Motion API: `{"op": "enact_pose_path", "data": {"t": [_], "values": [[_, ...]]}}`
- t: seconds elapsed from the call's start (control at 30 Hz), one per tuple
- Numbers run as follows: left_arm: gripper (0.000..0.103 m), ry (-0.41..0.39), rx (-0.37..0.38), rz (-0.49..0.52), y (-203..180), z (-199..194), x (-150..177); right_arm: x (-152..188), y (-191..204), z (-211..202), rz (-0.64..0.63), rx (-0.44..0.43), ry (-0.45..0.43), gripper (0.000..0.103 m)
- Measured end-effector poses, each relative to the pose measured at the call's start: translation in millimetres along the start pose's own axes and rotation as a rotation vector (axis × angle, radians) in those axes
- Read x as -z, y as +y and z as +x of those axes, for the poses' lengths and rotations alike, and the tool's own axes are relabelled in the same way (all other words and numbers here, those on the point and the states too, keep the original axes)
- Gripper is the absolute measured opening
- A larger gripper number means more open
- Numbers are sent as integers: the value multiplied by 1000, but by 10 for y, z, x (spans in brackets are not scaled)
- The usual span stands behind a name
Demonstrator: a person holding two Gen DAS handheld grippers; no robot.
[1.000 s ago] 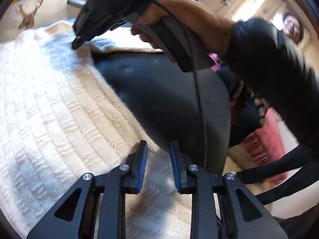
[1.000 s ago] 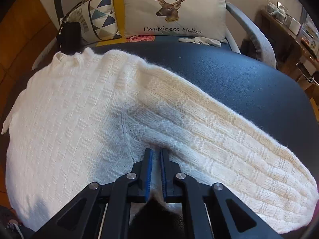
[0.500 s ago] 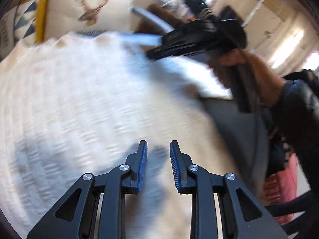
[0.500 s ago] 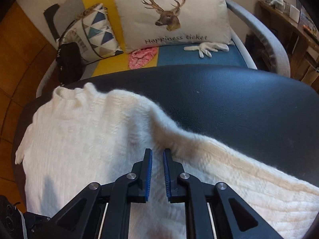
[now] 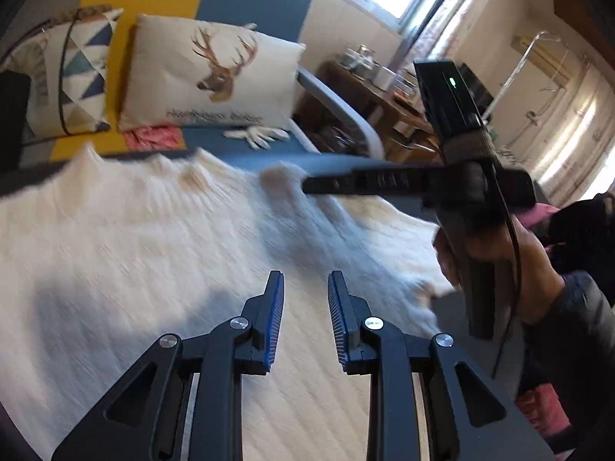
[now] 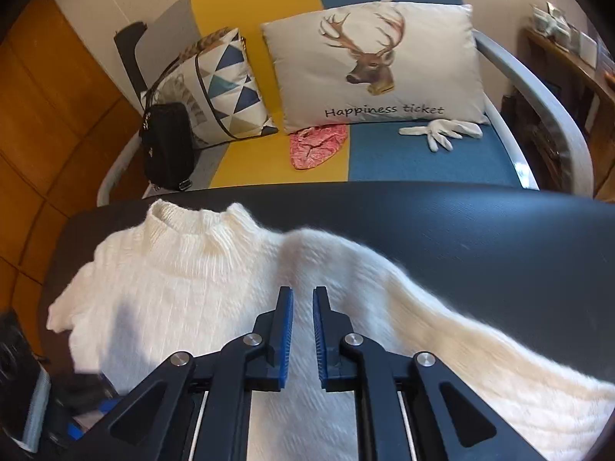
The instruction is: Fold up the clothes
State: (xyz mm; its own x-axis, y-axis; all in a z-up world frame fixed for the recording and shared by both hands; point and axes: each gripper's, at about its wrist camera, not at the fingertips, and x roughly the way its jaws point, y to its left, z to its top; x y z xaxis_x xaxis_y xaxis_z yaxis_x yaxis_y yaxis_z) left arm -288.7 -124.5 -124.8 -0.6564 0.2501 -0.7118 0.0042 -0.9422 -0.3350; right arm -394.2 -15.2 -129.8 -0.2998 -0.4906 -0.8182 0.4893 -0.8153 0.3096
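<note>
With the white sweater (image 6: 215, 299) spread on the dark table (image 6: 480, 238), I log both tools as hovering over knit and carrying nothing.

Left to right:
- Left gripper (image 5: 305, 299): jaws parted with a clear gap, nothing between them, poised above the body panel. The left view is motion-blurred, so I cannot tell whether the tips touch the fabric.
- Sweater body: lies flat in the table's left half; one short edge pokes out at far left (image 6: 61, 317).
- Collar (image 6: 196, 223): points away from me toward the sofa (image 6: 423, 157), close to the table's far edge. Long axis of the body therefore runs near-to-far.
- Right gripper (image 6: 303, 307): jaws slightly parted, nothing held, above the shoulder region, just right of the collar line.
- Right sleeve (image 6: 480, 357): runs diagonally from the shoulder toward the near right, lying on bare table. Its cuff is out of frame.

Judgement on step: the sleeve lies outstretched, so the fold of that side looks unfinished; whether other folds exist I cannot tell. To do it well I would grip a thick pinch of the sleeve, lift it clear before carrying it across the body, and lay it parallel to the collar-to-hem axis. The left tool could pin the body so the loose knit does not drag.
</note>
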Motion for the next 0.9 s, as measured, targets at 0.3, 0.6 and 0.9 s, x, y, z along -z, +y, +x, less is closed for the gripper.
{"op": "enact_pose_path", "data": {"t": [0.3,0.6,0.9], "values": [[26,62,-267,16,626,108,-121,-19,36,287,-42,141,-4,6],[26,-68,-226,-123,1143,-639,26,101,437,-61,-87,35,-55,19],[26,17,-334,-91,1754,-682,-16,66,972,425,-173,79,-6,19]]}}
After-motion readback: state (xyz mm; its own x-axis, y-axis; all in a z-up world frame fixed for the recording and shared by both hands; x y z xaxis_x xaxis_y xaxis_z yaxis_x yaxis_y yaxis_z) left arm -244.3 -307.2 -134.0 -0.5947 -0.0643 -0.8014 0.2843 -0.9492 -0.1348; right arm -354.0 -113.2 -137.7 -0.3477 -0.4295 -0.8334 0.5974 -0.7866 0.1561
